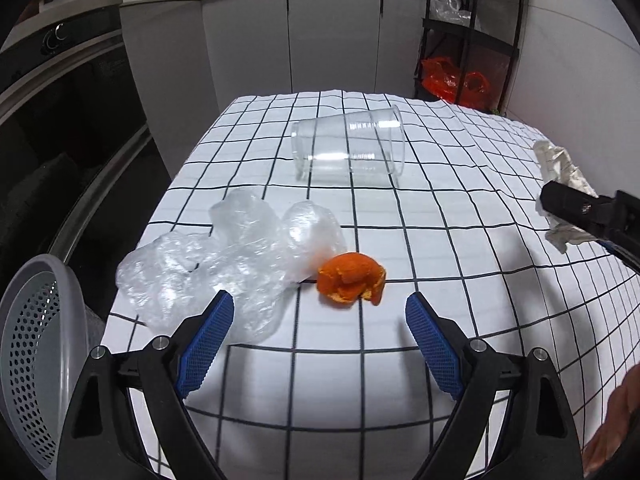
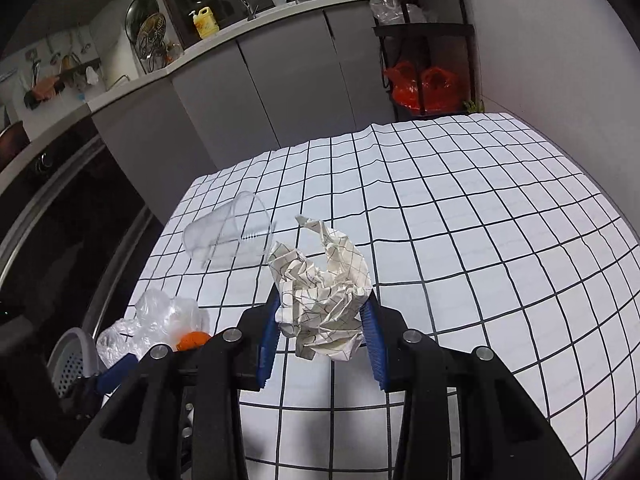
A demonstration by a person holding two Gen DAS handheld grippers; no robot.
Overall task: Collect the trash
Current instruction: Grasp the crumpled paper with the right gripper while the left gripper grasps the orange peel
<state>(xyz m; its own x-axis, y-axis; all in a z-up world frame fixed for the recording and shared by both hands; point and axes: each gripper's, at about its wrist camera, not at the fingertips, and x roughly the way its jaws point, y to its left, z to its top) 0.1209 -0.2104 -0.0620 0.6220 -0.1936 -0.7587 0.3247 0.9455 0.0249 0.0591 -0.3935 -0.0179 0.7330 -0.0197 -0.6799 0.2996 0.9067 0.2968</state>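
On the checked tablecloth lie an orange peel [image 1: 352, 278], a crumpled clear plastic bag [image 1: 224, 264] and a clear plastic cup [image 1: 348, 144] on its side. My left gripper [image 1: 320, 314] hangs open just short of the peel, which sits ahead between the blue fingertips; the left fingertip [image 1: 218, 312] overlaps the bag. My right gripper [image 2: 322, 320] is shut on a crumpled ball of checked paper [image 2: 320, 296] and holds it off the cloth; it also shows at the right edge of the left wrist view with the paper [image 1: 560, 168]. The cup [image 2: 228, 232] lies beyond it to the left.
A grey perforated basket [image 1: 36, 352] stands off the table's left edge, also seen low in the right wrist view as the basket [image 2: 72, 360]. Grey cabinets and a black shelf with red bags [image 1: 452, 76] stand behind the table. A hand [image 1: 616, 420] shows at bottom right.
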